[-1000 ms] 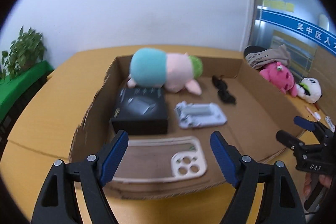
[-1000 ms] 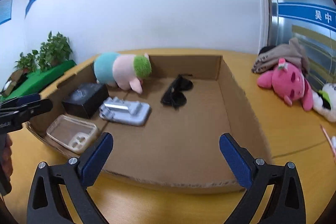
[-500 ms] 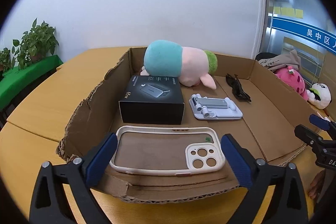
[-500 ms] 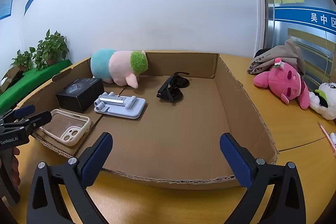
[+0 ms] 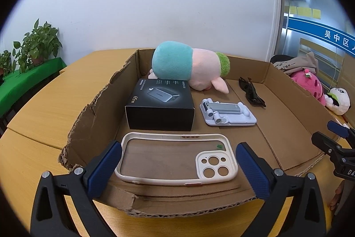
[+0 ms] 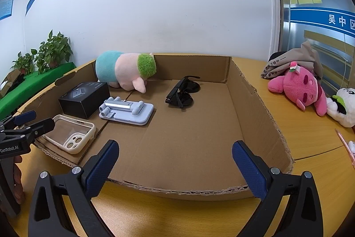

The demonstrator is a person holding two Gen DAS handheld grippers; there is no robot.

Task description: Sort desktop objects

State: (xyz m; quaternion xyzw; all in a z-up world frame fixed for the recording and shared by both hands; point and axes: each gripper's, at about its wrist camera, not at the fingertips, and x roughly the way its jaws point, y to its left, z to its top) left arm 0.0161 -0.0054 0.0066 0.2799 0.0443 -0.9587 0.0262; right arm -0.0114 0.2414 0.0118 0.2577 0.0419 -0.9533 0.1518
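Note:
A shallow cardboard box (image 5: 95, 117) (image 6: 250, 108) lies on the wooden table. In it are a cream phone case (image 5: 177, 158) (image 6: 71, 133), a black charger box (image 5: 160, 103) (image 6: 85, 98), a pale blue phone stand (image 5: 227, 113) (image 6: 126, 110), black sunglasses (image 5: 251, 92) (image 6: 183, 91) and a teal, pink and green plush (image 5: 188, 67) (image 6: 124, 69). My left gripper (image 5: 177, 168) is open and empty, over the box's near edge by the phone case. My right gripper (image 6: 175, 164) is open and empty at the box's front edge.
A pink plush (image 6: 299, 84) (image 5: 308, 84), a panda plush (image 6: 340, 107) (image 5: 338, 100) and a grey cloth (image 6: 292, 62) lie on the table right of the box. Potted plants (image 6: 44, 54) (image 5: 33, 44) stand on a green ledge at the left. A white wall is behind.
Both grippers have pulled back and lowered toward the box's front edge. The left jaws have opened wider. Nothing in the box has moved.

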